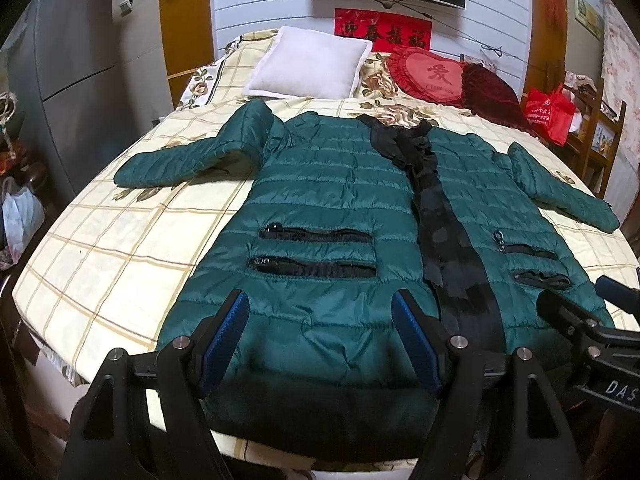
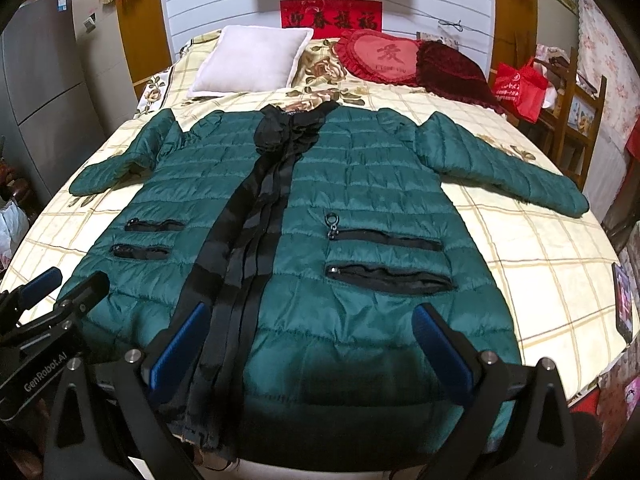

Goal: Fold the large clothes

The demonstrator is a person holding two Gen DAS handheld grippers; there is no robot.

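Observation:
A long dark green quilted coat (image 1: pixel 320 184) lies flat, front up, on the bed, with both sleeves spread out and a black zipper band down its middle; it also shows in the right wrist view (image 2: pixel 360 184). My left gripper (image 1: pixel 320 304) is open and empty, hovering over the hem left of the zipper band. My right gripper (image 2: pixel 312 320) is open and empty over the hem on the right of the band. The right gripper shows at the right edge of the left wrist view (image 1: pixel 576 304). The left gripper shows at the left edge of the right wrist view (image 2: pixel 64 284).
The bed has a cream checked floral sheet (image 1: pixel 112 248). A white pillow (image 1: pixel 308 64), a red heart cushion (image 1: pixel 432 76) and a dark red cushion (image 1: pixel 492 96) lie at the head. A red bag (image 1: pixel 550 110) sits on a wooden chair at the right. A grey fridge (image 1: pixel 68 60) stands left.

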